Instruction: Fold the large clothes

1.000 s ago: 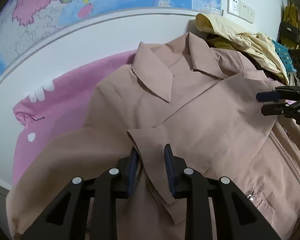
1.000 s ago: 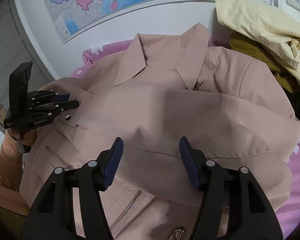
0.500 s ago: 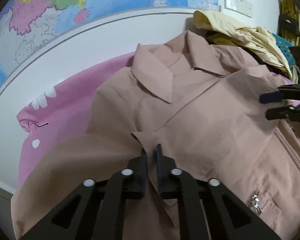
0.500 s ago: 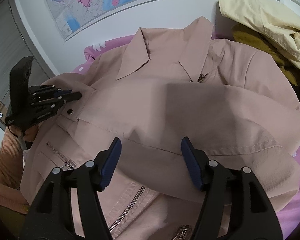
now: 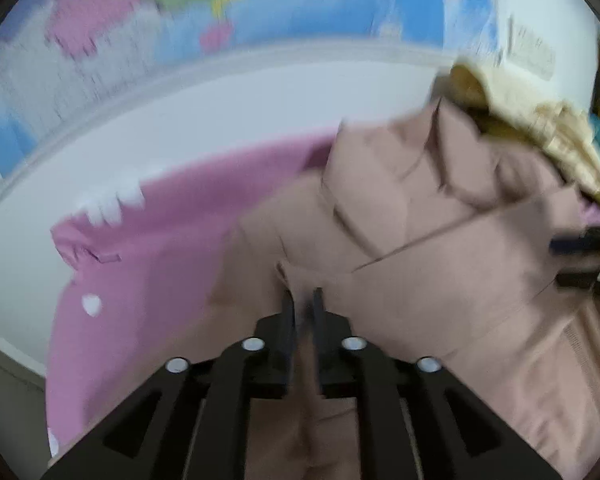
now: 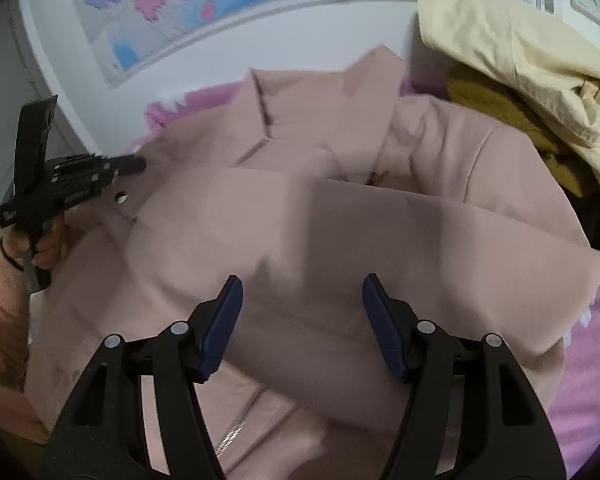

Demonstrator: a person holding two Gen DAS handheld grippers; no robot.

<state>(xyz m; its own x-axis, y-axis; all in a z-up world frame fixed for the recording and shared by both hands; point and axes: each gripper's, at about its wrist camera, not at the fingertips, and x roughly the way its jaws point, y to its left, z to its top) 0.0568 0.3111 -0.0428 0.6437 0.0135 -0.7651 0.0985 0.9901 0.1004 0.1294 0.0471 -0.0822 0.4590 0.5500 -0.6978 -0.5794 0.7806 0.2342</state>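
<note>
A dusty-pink zip jacket [image 6: 340, 220] lies collar-up on a pink cloth, with one sleeve folded across its chest. In the left wrist view my left gripper [image 5: 304, 300] has the cuff of the jacket's other sleeve [image 5: 288, 280] bunched between its fingers. Its jaws are opening slightly, but the fabric still sits pinched in the narrow gap. The same gripper [image 6: 134, 168] shows at the jacket's left edge in the right wrist view, held by a hand in a peach sleeve. My right gripper [image 6: 302, 312] hovers open over the folded sleeve, nothing between its pads; it also shows at the right edge [image 5: 580, 256].
The pink cloth [image 5: 160, 240] covers the white surface under the jacket. A heap of pale yellow and mustard garments [image 6: 520, 52] lies at the back right, against the jacket's shoulder. A coloured map [image 5: 260, 0] hangs on the wall behind.
The left jaws closed on the sleeve cuff, then the left gripper swung sideways with it, so the jacket slid right in its now blurred view. The right gripper stayed open and nearly still.
</note>
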